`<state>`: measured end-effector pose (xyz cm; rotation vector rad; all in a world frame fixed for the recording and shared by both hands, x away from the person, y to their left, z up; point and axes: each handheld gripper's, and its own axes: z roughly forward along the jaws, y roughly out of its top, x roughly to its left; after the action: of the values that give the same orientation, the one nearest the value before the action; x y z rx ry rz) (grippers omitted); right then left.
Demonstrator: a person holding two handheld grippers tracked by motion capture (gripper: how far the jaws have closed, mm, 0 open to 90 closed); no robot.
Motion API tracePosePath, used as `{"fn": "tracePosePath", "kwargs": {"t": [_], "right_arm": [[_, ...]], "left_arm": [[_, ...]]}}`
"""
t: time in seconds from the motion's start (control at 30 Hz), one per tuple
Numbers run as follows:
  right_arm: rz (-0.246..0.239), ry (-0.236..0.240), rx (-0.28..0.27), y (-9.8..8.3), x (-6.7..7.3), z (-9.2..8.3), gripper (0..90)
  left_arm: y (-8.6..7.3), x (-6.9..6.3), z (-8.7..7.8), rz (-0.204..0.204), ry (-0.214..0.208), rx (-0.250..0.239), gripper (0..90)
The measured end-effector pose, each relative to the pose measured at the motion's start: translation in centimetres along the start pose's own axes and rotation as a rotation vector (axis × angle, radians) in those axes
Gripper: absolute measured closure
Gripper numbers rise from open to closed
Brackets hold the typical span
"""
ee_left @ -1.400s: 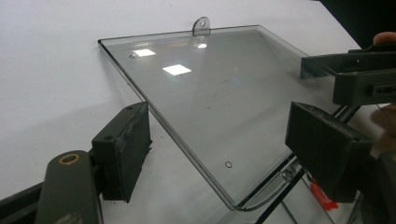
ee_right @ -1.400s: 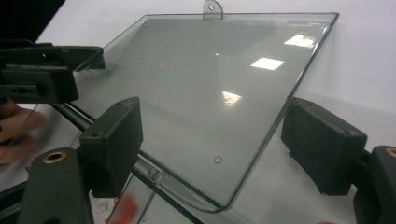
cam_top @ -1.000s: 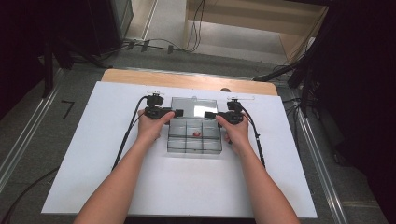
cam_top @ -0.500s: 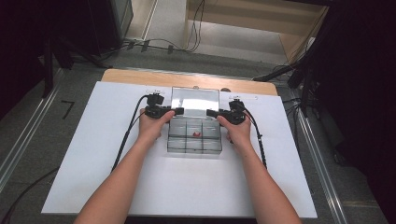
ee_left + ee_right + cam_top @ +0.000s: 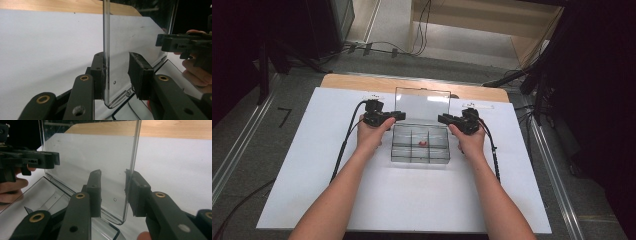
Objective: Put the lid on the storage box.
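Both claws sit at the raised lid (image 5: 422, 106) of the clear compartment box (image 5: 420, 144). Left gripper (image 5: 396, 116) and right gripper (image 5: 443, 119) each straddle a side edge of the lid; their jaws have just been closing, one pad touching the pane, the other with a gap left, so seemingly no full clamp yet. Lid stands upright, hinged at the box's far side. Box's long axis runs left to right, a small red item (image 5: 423, 143) inside. It rests mid white board (image 5: 312, 175) on a wooden table (image 5: 357, 81); grey floor and cables beyond.
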<state>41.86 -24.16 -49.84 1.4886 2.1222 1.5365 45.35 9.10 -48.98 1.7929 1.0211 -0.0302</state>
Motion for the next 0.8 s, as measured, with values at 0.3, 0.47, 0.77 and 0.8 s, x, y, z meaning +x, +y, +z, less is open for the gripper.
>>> {"fn": "tracePosePath", "kwargs": {"t": [0.3, 0.47, 0.77, 0.8], "right_arm": [[-0.073, -0.001, -0.018, -0.3, 0.3, -0.5, 66.5], [-0.104, -0.017, -0.02, -0.4, 0.6, -0.7, 66.2], [-0.118, -0.036, -0.004, -0.2, 0.9, -0.7, 61.8], [-0.114, -0.032, -0.004, -0.2, 1.0, -0.6, 60.4]], "left_arm": [[0.8, -0.5, -0.4, 0.041, 0.0, -0.013, 62.8], [2.3, -1.4, -0.9, 0.071, 0.023, -0.047, 59.9], [2.2, -1.2, -1.5, 0.093, 0.014, -0.085, 68.3], [2.1, -1.2, -1.6, 0.095, 0.01, -0.09, 68.4]]}}
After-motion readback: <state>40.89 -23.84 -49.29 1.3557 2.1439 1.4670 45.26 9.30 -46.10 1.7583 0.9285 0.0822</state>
